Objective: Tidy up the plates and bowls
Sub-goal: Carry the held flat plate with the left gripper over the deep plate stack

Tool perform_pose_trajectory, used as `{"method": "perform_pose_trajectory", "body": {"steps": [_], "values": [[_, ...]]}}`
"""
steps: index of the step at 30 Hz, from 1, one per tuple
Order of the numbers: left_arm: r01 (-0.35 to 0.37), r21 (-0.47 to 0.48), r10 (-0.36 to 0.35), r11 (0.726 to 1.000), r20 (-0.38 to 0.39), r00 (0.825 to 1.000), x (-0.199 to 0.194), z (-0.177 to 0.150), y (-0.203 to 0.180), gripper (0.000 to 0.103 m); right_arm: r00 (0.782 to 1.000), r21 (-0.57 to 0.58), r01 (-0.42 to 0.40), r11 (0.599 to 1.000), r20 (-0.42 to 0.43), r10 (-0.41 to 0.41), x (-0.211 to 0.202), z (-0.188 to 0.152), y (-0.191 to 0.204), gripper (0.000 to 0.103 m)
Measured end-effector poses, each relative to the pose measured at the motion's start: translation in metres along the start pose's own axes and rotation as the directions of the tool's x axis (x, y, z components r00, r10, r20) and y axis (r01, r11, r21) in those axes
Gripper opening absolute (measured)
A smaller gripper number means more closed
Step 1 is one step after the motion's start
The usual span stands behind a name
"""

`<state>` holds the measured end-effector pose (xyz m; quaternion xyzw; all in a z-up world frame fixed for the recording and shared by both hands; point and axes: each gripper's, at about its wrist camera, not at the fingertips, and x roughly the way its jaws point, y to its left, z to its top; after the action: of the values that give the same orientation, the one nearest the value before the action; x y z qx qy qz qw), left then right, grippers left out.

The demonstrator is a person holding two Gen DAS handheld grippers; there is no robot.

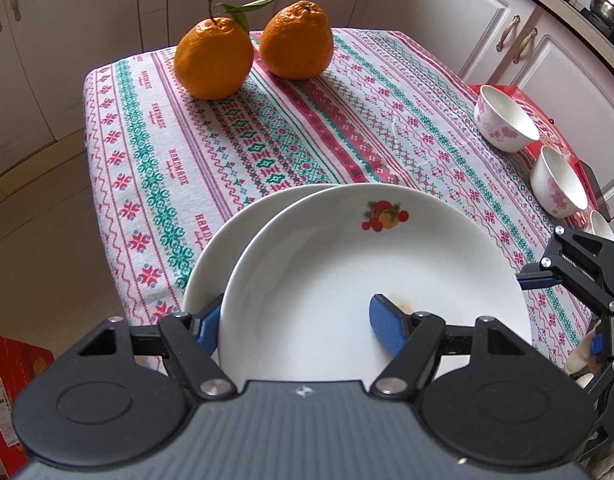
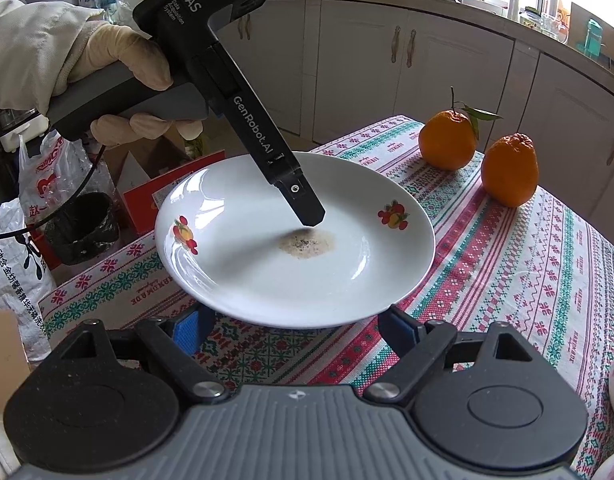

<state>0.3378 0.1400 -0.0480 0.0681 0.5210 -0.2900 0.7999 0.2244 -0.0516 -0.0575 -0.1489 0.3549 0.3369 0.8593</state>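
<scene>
The left gripper (image 1: 295, 326) grips the rim of the top plate (image 1: 347, 264), one finger inside, one beneath. That plate hangs just above and overlapping a second plate (image 1: 227, 240) on the cloth (image 1: 267, 128), so stacking looks nearly done but not yet released. The right gripper (image 2: 295, 330) waits wide and empty, just short of the plate. Right of the plates, three bowls (image 1: 503, 118) stand apart in a row, seemingly unstacked. Beyond the plates sit two oranges (image 1: 213, 58).
</scene>
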Motion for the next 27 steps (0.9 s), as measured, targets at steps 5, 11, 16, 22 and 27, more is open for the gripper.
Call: {"method": "perform_pose_trajectory", "body": {"steps": [5,11,16,22,27], "values": [[-0.003,-0.018,0.003,1.000,0.009,1.000,-0.007,-0.003,0.004,0.073,1.000,0.000,-0.012,1.000,0.000,0.012,0.004,0.001,0.001,0.092],[-0.010,-0.032,0.011,0.999,0.020,1.000,-0.015,-0.006,0.006,0.073,1.000,0.001,-0.012,1.000,-0.002,0.012,0.009,0.002,0.001,0.092],[-0.003,-0.059,0.006,0.998,0.036,0.999,-0.022,-0.009,0.010,0.073,1.000,0.009,-0.010,1.000,-0.002,0.010,0.011,0.002,-0.001,0.093],[-0.007,-0.077,0.010,0.997,0.037,0.999,-0.023,-0.008,0.011,0.073,1.000,0.018,-0.017,1.000,0.002,0.017,0.010,0.002,-0.002,0.093],[-0.010,-0.095,0.014,0.995,0.044,0.999,-0.025,-0.009,0.012,0.073,1.000,0.030,-0.024,0.999,0.008,0.024,0.011,0.001,-0.004,0.093]]}}
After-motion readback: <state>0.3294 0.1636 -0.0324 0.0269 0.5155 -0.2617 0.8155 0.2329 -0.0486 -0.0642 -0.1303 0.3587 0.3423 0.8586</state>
